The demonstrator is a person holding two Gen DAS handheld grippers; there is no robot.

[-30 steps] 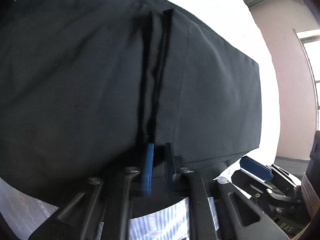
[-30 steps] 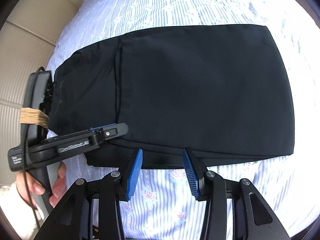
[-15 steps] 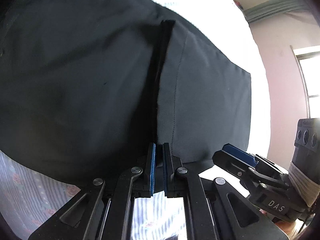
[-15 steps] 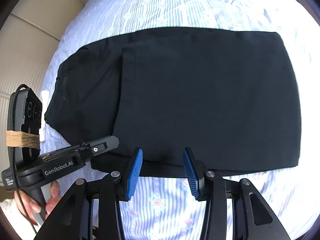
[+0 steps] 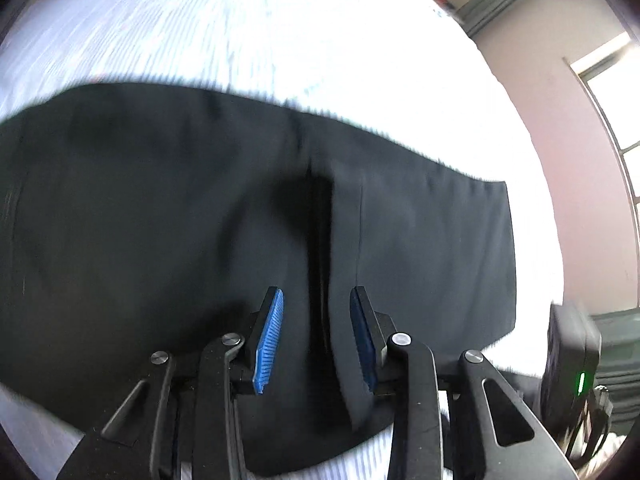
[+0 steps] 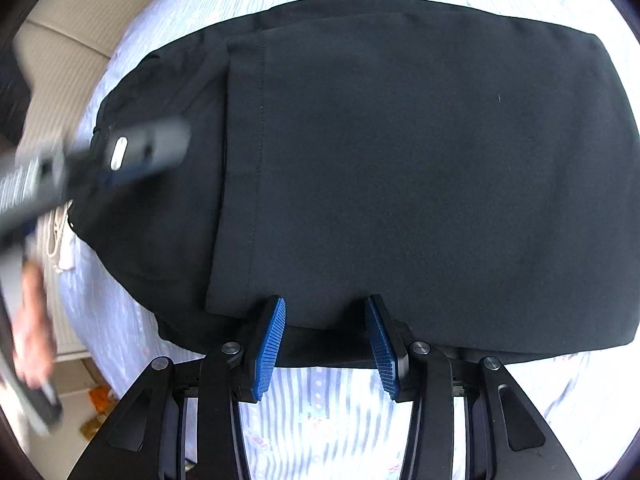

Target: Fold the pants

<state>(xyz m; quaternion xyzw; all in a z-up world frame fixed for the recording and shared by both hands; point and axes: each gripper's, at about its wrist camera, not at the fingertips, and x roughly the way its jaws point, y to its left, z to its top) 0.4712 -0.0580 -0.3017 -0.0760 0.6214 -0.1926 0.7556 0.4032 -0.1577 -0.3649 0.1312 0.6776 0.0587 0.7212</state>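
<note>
The black pants (image 6: pixel 400 168) lie folded flat on the bed, the leg ends folded over the waist part, with a stitched hem edge (image 6: pixel 256 160) running across them. In the left wrist view the pants (image 5: pixel 160 240) fill the middle, with the fold edge (image 5: pixel 320 260) between my fingers. My left gripper (image 5: pixel 316 332) is open and empty, just above the fold edge. It shows blurred in the right wrist view (image 6: pixel 132 152) over the waist end. My right gripper (image 6: pixel 326 340) is open and empty at the near edge of the pants.
The bed has a light blue striped floral sheet (image 6: pixel 320 400). A beige padded headboard (image 6: pixel 72 32) stands at the left. A pink wall and a window (image 5: pixel 600 160) lie to the right. Small items lie on the floor (image 6: pixel 96 400) beside the bed.
My left gripper has opened, let go of the fold edge and pulled back up from the pants. My right gripper stayed open and moved closer to the near edge.
</note>
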